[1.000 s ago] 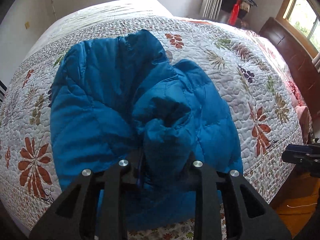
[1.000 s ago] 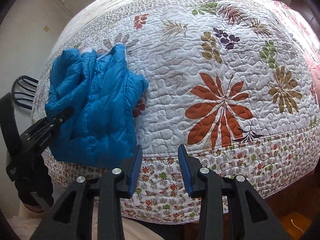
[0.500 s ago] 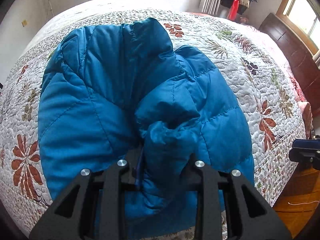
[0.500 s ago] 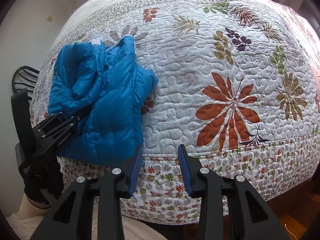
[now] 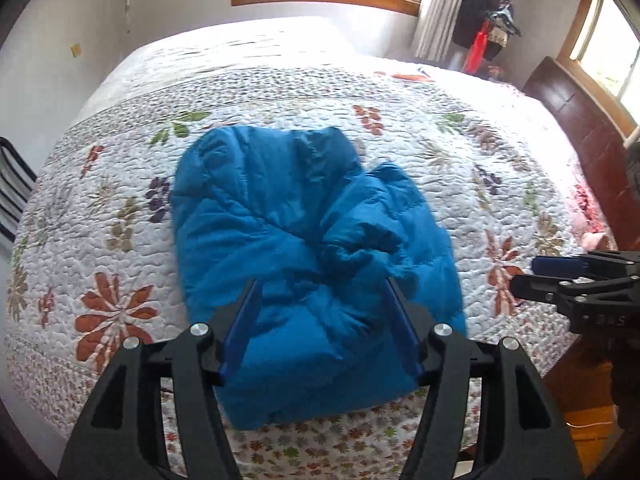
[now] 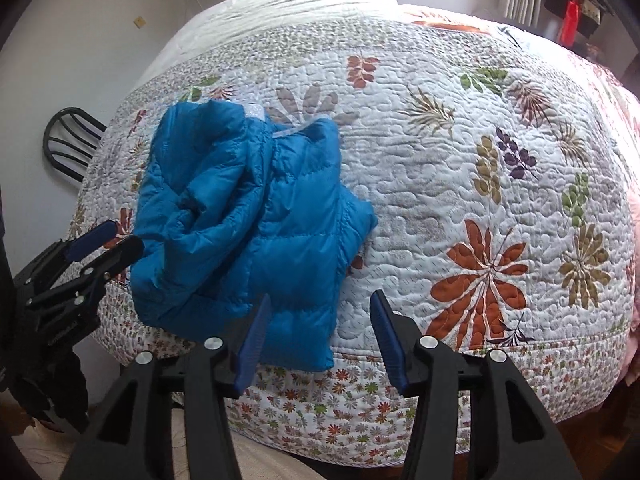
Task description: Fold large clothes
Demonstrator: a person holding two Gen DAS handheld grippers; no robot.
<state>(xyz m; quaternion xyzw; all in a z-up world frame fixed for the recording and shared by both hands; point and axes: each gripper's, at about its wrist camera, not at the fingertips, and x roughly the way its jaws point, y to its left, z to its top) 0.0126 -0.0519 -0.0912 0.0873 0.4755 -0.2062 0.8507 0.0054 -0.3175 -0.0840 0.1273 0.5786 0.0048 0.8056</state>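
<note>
Floral quilt (image 5: 400, 128) covers bed; blue puffer jacket (image 5: 304, 248) bunched near edge.

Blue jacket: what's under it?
The blue puffer jacket lies bunched on the floral quilt near the bed's front edge. Only quilt shows around it; whatever the jacket covers is hidden. Both the left gripper and the right gripper are open, holding nothing.

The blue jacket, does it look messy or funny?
Yes. The blue jacket is a lumpy, bunched heap, not flat, and its near edge hangs over the bed edge. Both tongs are open, holding nothing.
</note>
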